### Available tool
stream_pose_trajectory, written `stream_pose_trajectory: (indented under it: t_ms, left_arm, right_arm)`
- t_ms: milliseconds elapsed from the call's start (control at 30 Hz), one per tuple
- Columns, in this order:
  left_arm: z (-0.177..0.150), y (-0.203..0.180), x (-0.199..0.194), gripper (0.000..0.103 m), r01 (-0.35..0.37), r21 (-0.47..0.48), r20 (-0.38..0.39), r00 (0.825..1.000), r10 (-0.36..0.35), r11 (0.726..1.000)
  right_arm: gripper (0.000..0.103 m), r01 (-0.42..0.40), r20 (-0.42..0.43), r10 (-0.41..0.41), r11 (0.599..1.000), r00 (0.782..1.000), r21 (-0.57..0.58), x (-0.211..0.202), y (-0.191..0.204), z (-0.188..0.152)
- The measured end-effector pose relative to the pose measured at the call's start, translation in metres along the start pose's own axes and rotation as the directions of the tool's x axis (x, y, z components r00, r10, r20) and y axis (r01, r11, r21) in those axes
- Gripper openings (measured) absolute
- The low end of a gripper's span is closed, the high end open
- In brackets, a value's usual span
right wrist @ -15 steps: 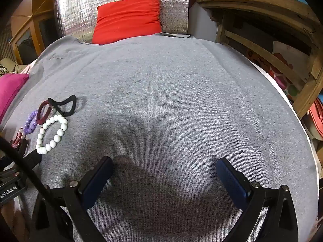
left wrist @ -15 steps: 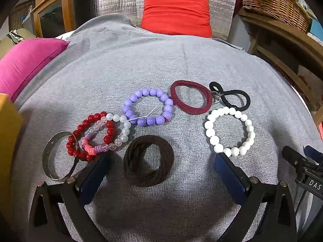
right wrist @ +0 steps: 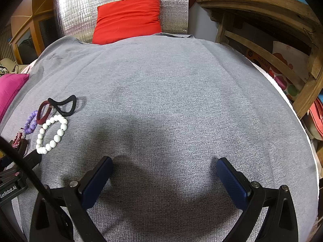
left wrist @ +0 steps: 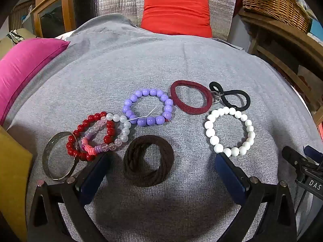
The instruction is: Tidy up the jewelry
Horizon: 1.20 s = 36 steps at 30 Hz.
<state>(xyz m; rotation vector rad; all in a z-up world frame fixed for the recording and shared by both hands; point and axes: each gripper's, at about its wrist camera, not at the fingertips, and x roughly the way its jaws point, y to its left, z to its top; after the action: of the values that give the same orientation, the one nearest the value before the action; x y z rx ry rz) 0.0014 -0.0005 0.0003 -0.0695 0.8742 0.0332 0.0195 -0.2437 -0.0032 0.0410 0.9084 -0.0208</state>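
Observation:
Several bands lie on a grey cloth (left wrist: 181, 64). In the left wrist view my left gripper (left wrist: 161, 161) stands open over a dark brown hair tie (left wrist: 129, 159), which lies between the fingers untouched. Beyond it are a purple bead bracelet (left wrist: 129, 100), a maroon hair tie (left wrist: 175, 98), a black hair tie (left wrist: 245, 98) and a white bead bracelet (left wrist: 210, 131). Left of these sit a red bead bracelet (left wrist: 80, 128), a clear and pink bead bracelet (left wrist: 125, 131) and a metal bangle (left wrist: 46, 155). My right gripper (right wrist: 164, 168) is open over bare cloth, with the white bead bracelet (right wrist: 58, 136) far to its left.
A red cushion (left wrist: 175, 14) leans against a silver quilted backing at the far edge. A pink cushion (left wrist: 24, 66) lies at the left, and a yellow box edge (left wrist: 12, 171) is at the near left. Wooden shelving (right wrist: 262, 56) with a wicker basket (left wrist: 272, 2) stands to the right.

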Motion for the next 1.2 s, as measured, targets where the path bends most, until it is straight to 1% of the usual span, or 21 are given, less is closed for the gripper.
stream_pose_trajectory:
  t_ms: [333, 433, 533, 567, 633, 700, 733, 767, 800, 833, 867, 900, 967, 1067, 1133, 1200]
  left_arm:
    - [0.000, 0.000, 0.000, 0.103, 0.000, 0.000, 0.000, 1.000, 0.000, 1.000]
    - [0.000, 0.000, 0.000, 0.103, 0.000, 0.000, 0.001, 1.000, 0.000, 1.000]
    - [-0.001, -0.005, 0.001, 0.103, -0.035, -0.016, -0.004, 0.999, 0.035, 0.999]
    - [0.000, -0.004, 0.002, 0.103, -0.031, -0.017, -0.011, 0.999, 0.031, 0.999]
    - [-0.002, -0.002, -0.006, 0.103, -0.009, -0.032, -0.054, 0.999, 0.007, 0.999]
    - [-0.006, -0.005, -0.017, 0.103, -0.032, -0.017, -0.093, 0.995, 0.030, 0.999]
    - [-0.008, -0.005, -0.024, 0.103, -0.056, -0.012, -0.090, 0.994, 0.055, 0.998]
    - [-0.009, -0.004, -0.037, 0.103, -0.089, -0.005, -0.059, 0.994, 0.088, 0.996]
    - [-0.008, -0.003, -0.059, 0.103, -0.122, 0.006, 0.000, 0.993, 0.122, 0.993]
    - [-0.007, -0.003, -0.074, 0.103, -0.140, 0.010, 0.040, 0.989, 0.140, 0.990]
    - [-0.006, 0.000, -0.098, 0.103, -0.171, 0.002, 0.106, 0.980, 0.170, 0.985]
    - [-0.006, 0.004, -0.115, 0.103, -0.195, -0.013, 0.146, 0.970, 0.195, 0.981]
    - [-0.014, 0.012, -0.151, 0.103, -0.224, -0.057, 0.207, 0.951, 0.231, 0.973]
    - [-0.029, 0.026, -0.188, 0.103, -0.250, -0.115, 0.245, 0.931, 0.272, 0.961]
    - [-0.042, 0.032, -0.209, 0.103, -0.276, -0.152, 0.264, 0.914, 0.308, 0.949]
    - [-0.050, 0.037, -0.222, 0.103, -0.291, -0.162, 0.276, 0.904, 0.326, 0.943]
  right_arm:
    - [0.103, 0.002, 0.001, -0.002, 1.000, 1.000, 0.007, 0.000, 0.000, 0.000]
    - [0.103, 0.026, 0.002, -0.026, 0.999, 1.000, 0.021, 0.000, 0.002, 0.000]
    - [0.103, 0.036, -0.012, -0.036, 0.999, 0.999, 0.035, -0.004, 0.001, -0.003]
    - [0.103, 0.026, -0.021, -0.025, 0.999, 0.999, 0.031, -0.009, -0.001, -0.005]
    - [0.103, -0.005, -0.039, 0.006, 0.999, 0.999, 0.032, -0.013, -0.002, -0.008]
    - [0.103, -0.037, -0.065, 0.038, 0.999, 0.997, 0.018, -0.016, -0.003, -0.009]
    - [0.103, -0.047, -0.088, 0.046, 0.999, 0.995, 0.001, -0.016, -0.004, -0.008]
    - [0.103, -0.050, -0.106, 0.050, 0.999, 0.993, 0.005, -0.017, -0.005, -0.006]
    - [0.103, -0.053, -0.115, 0.055, 0.998, 0.992, 0.017, -0.019, -0.006, -0.005]
    - [0.103, -0.073, -0.103, 0.076, 0.997, 0.992, 0.036, -0.025, -0.008, -0.003]
    - [0.103, -0.090, -0.087, 0.094, 0.995, 0.992, 0.051, -0.032, -0.010, -0.002]
    - [0.103, -0.099, -0.077, 0.103, 0.993, 0.992, 0.059, -0.036, -0.010, 0.001]
    - [0.103, -0.152, -0.030, 0.154, 0.987, 0.988, 0.061, -0.056, -0.007, 0.005]
    - [0.103, -0.237, 0.063, 0.237, 0.972, 0.970, -0.002, -0.099, 0.007, 0.010]
    - [0.103, -0.290, 0.119, 0.296, 0.955, 0.948, -0.067, -0.131, 0.023, 0.010]
    - [0.103, -0.302, 0.170, 0.319, 0.946, 0.932, -0.119, -0.156, 0.039, 0.005]
